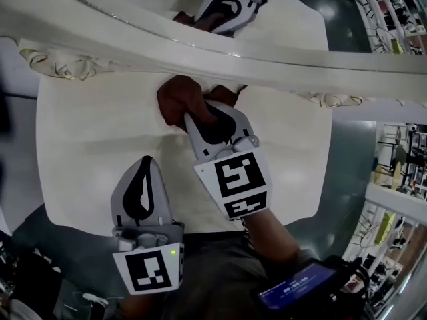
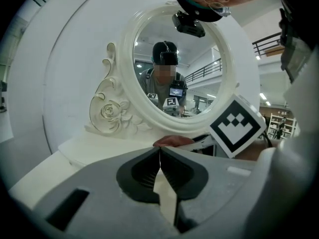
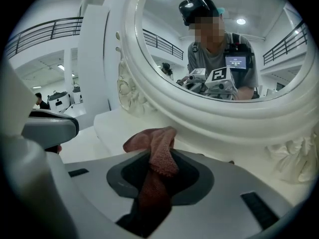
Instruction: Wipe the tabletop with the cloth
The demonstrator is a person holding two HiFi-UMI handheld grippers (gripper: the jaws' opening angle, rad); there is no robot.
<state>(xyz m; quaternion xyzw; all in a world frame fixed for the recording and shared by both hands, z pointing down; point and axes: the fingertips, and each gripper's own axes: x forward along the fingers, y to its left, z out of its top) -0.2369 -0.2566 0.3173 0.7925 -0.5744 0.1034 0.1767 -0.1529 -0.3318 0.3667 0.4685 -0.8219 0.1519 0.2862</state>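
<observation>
One reddish-brown cloth [image 1: 179,102], bunched at the back of the white desk [image 1: 87,145], right up against the base of the mirror frame [image 1: 200,42]. It is pinched in the right tool [image 1: 199,120]: a fold stands up between the jaws and the rest bunches ahead of the tips. Bare desk runs wide to either side of the cloth. Back edge closed off by the frame; front edge curved, close to the person. The right tool tilts downward toward the mirror. The left tool [image 1: 145,162] sits nearer the front edge, to its left, pointing the same way, jaws pressed together with nothing between.
</observation>
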